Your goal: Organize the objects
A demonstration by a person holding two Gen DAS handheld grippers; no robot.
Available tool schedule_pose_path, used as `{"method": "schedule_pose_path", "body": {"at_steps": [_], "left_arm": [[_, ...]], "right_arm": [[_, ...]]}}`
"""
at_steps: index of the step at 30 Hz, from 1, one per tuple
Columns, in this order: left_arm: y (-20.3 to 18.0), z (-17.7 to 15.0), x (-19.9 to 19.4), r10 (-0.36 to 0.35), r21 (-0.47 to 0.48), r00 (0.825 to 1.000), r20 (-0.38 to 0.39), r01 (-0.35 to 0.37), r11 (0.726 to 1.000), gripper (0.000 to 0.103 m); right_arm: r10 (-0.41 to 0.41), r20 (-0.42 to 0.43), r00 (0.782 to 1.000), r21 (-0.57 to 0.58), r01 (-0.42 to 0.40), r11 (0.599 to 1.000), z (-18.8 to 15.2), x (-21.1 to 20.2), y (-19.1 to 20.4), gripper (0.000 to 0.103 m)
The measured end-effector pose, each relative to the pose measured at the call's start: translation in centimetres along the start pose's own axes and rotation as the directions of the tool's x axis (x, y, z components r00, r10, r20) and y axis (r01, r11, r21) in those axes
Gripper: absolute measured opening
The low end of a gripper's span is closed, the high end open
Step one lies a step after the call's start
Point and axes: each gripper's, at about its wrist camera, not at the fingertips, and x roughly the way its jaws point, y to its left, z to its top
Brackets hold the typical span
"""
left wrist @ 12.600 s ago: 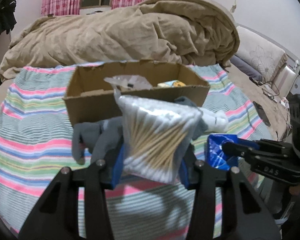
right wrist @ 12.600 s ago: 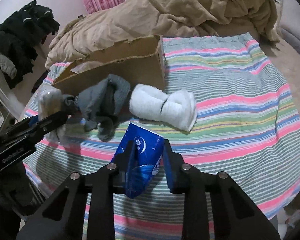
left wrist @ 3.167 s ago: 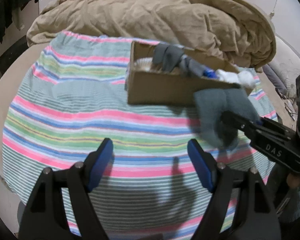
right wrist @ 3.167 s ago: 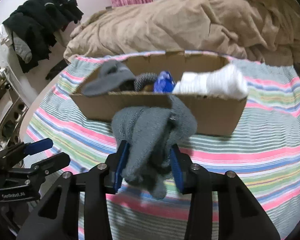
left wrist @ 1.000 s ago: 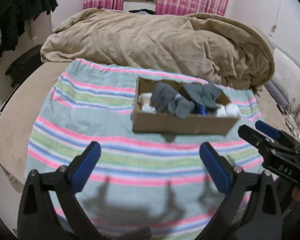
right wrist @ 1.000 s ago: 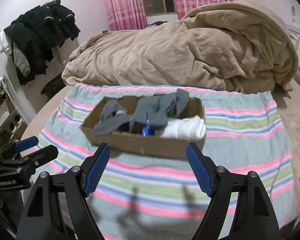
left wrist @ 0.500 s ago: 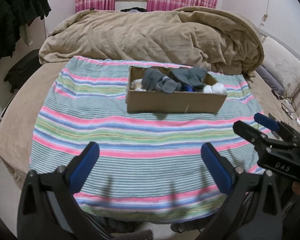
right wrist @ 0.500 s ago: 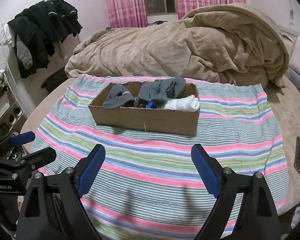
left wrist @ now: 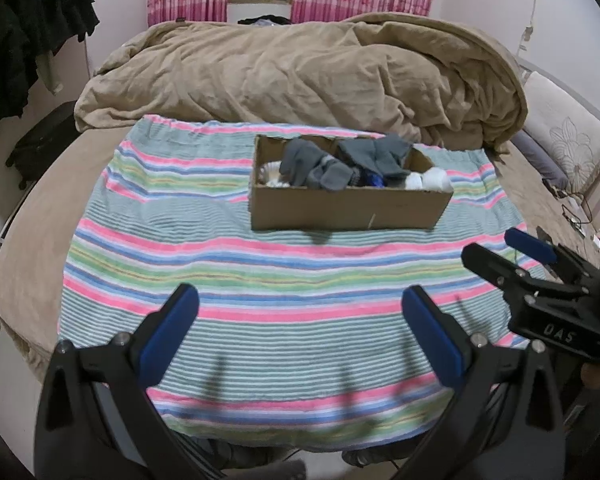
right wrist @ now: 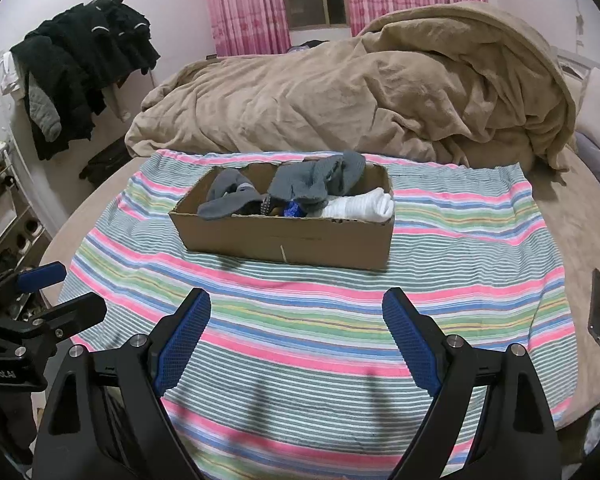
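Both claws are hanging released and empty over the near edge of the striped pastel towel (right wrist: 324, 320): the left gripper (left wrist: 296, 320) in the lower middle of its view, the right gripper (right wrist: 296, 328) likewise, blue pads spread wide with nothing between them. The open brown cardboard box (right wrist: 284, 240) is sitting at centre frame, well apart from both, holding the grey socks (right wrist: 316, 184), a rolled white sock (right wrist: 360, 206) and a small blue packet (right wrist: 292, 210). No loose item is showing on the towel, so the sorting is looking finished; at most, the next move is calling for tucking in the overhanging grey sock.
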Motion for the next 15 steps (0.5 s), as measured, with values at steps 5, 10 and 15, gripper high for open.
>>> {"method": "schedule_pose_path", "body": {"at_steps": [5,10,15], "left_arm": [[-0.06,0.18,0.31,-0.001,0.003,1.000,-0.004,0.001,1.000,0.102],[0.17,0.29,0.34,-0.001,-0.002,1.000,0.002,0.001,1.000,0.102],[0.38,0.37,0.41,-0.005,-0.004,1.000,-0.004,0.005,1.000,0.102]], "right_arm": [[-0.002,-0.003,1.000,0.000,0.002,1.000,0.05,0.23,0.08,0.090],[-0.001,-0.004,1.000,-0.001,0.001,1.000,0.10,0.29,0.10,0.090],[0.000,-0.005,1.000,-0.003,0.000,1.000,0.20,0.72,0.20,0.090]]}}
